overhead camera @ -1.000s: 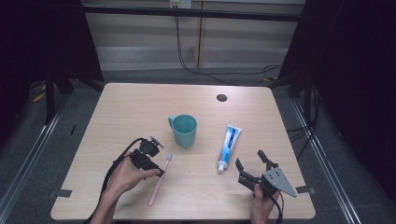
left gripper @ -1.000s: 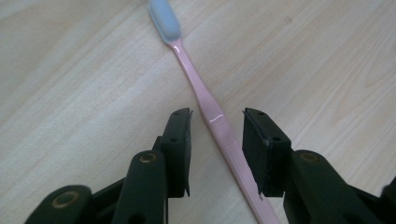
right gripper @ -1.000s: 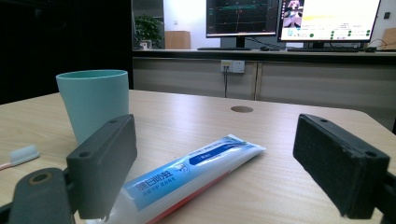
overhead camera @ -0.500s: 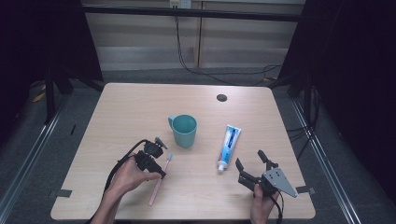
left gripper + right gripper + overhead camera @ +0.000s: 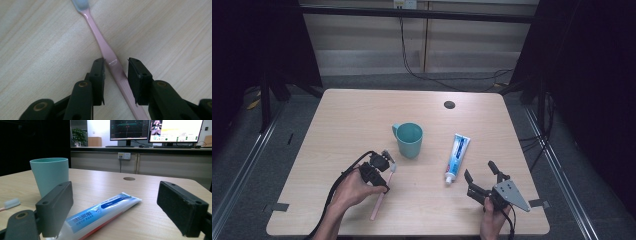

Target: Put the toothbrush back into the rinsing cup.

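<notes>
A pink toothbrush (image 5: 379, 205) lies on the table at front left, bristle head toward a teal cup (image 5: 408, 140). My left gripper (image 5: 385, 175) is down over the toothbrush. In the left gripper view its jaws straddle the pink handle (image 5: 107, 50), open, with a narrow gap on each side (image 5: 116, 62). A blue-and-white toothpaste tube (image 5: 457, 156) lies right of the cup. My right gripper (image 5: 479, 170) stands open just in front of the tube's cap end, holding nothing. The right gripper view shows its wide-open jaws (image 5: 115, 191), the toothpaste tube (image 5: 105, 210), the cup (image 5: 50, 173) and the toothbrush head (image 5: 11, 203).
The wooden table (image 5: 352, 115) has a dark round hole (image 5: 449, 104) near its far edge. Black frame posts and cables stand beyond the table. Monitors and a cabinet show behind the table in the right gripper view.
My left gripper has moved right and come down over the toothbrush handle, jaws now on either side of it. The right gripper has stayed put.
</notes>
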Demonstrator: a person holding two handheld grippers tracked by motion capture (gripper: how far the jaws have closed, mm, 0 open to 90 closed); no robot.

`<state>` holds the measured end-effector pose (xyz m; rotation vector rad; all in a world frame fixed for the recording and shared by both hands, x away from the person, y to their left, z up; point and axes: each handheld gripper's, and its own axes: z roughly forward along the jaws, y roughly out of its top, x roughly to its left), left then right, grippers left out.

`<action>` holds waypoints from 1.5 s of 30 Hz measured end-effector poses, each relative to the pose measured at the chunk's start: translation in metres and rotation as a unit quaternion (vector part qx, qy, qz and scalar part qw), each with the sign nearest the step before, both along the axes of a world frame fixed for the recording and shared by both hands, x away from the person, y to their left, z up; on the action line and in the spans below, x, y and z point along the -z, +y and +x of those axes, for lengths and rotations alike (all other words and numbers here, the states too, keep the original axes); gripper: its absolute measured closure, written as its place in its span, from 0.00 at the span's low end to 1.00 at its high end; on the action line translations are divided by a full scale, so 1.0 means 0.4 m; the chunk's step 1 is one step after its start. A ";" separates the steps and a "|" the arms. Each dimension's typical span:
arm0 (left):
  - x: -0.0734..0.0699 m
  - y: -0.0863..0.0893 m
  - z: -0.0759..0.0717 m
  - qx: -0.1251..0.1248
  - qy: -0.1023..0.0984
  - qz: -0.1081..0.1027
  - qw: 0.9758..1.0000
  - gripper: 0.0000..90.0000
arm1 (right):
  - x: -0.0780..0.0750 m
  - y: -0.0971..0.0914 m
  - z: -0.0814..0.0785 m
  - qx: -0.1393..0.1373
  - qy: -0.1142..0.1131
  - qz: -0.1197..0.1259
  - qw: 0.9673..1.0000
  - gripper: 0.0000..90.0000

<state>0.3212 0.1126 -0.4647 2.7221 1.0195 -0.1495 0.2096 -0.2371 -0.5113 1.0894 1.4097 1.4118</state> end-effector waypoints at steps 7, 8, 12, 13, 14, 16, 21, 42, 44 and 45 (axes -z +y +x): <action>-0.001 -0.001 -0.005 0.022 -0.017 0.016 0.999 0.83 | 0.000 0.000 0.000 0.000 0.000 0.000 1.000 0.14; -0.001 -0.003 -0.006 0.025 -0.019 0.019 0.999 0.84 | 0.000 0.000 0.000 0.000 0.000 0.000 1.000 0.14; -0.001 -0.006 -0.010 0.040 -0.027 0.026 0.999 0.86 | 0.000 0.000 0.000 0.000 0.000 0.001 1.000 0.14; -0.001 -0.006 -0.010 0.040 -0.027 0.026 0.999 0.86 | 0.000 0.000 0.000 0.000 0.000 0.001 1.000 0.14; -0.001 -0.006 -0.012 0.040 -0.028 0.027 0.998 0.86 | 0.000 0.000 -0.001 0.000 -0.001 0.001 1.000 0.14; -0.001 -0.010 -0.014 0.043 -0.032 0.031 0.998 0.86 | 0.000 0.000 0.000 0.000 0.000 0.000 1.000 0.14; -0.002 -0.014 -0.020 0.045 -0.039 0.040 0.997 0.87 | 0.000 0.000 -0.001 0.000 -0.001 0.001 1.000 0.14; -0.011 0.013 -0.005 0.044 -0.018 0.019 0.999 1.00 | 0.000 0.000 0.000 0.000 0.000 0.000 1.000 0.14; -0.004 0.012 -0.004 0.040 -0.020 0.020 0.999 1.00 | 0.000 0.000 0.000 0.000 0.000 0.000 1.000 0.14; -0.001 0.013 -0.002 0.039 -0.022 0.017 0.999 1.00 | 0.000 0.000 0.000 0.000 0.000 0.000 1.000 0.14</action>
